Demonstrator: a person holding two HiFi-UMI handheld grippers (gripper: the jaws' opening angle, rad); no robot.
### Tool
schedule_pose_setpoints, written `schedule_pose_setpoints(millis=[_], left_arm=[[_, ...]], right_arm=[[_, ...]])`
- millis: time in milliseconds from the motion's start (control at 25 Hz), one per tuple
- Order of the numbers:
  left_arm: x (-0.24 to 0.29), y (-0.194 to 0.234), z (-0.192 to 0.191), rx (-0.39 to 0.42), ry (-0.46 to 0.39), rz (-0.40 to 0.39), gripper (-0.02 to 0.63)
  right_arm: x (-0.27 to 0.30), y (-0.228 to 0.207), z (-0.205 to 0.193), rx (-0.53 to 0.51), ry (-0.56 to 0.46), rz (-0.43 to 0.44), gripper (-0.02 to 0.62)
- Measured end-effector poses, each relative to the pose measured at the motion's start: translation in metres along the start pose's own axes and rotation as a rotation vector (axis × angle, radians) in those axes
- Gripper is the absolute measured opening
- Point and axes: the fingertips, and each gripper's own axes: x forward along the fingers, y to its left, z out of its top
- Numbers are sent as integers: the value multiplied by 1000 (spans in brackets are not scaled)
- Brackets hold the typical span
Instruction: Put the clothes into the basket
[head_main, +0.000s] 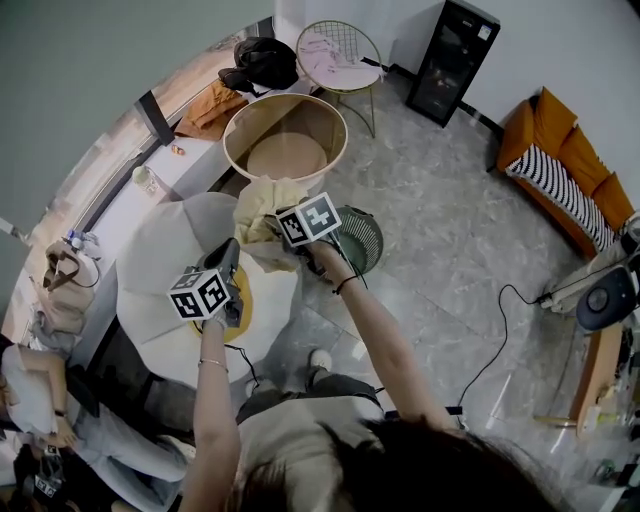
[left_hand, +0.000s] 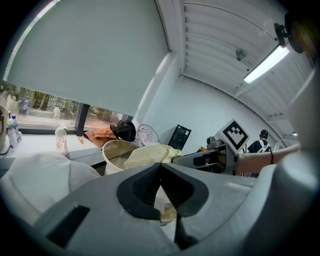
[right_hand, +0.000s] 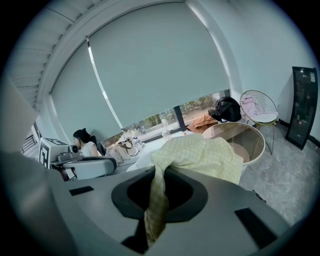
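Over the white table (head_main: 160, 250), close in front of me, my left claw (left_hand: 160, 166) has its jaws pressed together. Just beyond it, at the table's far edge, my right claw (right_hand: 156, 176) is pinched tight on the yellow checked cloth (right_hand: 200, 154). The cloth hangs bunched just beside the round basket (head_main: 335, 120), not yet inside.

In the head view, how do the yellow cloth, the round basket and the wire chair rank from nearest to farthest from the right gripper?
1. yellow cloth: clamped in the right gripper, at its tip.
2. round basket: just beyond the cloth.
3. wire chair: farthest, behind the basket, near the wall.
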Motion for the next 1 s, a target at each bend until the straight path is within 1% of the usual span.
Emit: schedule_pose_setpoints(millis=[160, 320, 680, 880, 1000], left_arm=[[24, -20, -4, -7, -8, -4, 11], [45, -40, -6, 22, 19, -33, 11], [78, -51, -9, 52, 92, -76, 11], [115, -51, -15, 51, 141, -131, 11], [140, -50, -15, 51, 176, -163, 11]], right_arm=[[-18, -28, -5, 1, 0, -6, 34], [-32, -50, -6, 11, -7, -14, 34], [-54, -100, -11, 124, -60, -84, 34], [-53, -134, -15, 175, -58, -139, 34], [-48, -153, -15, 188, -32, -157, 34]])
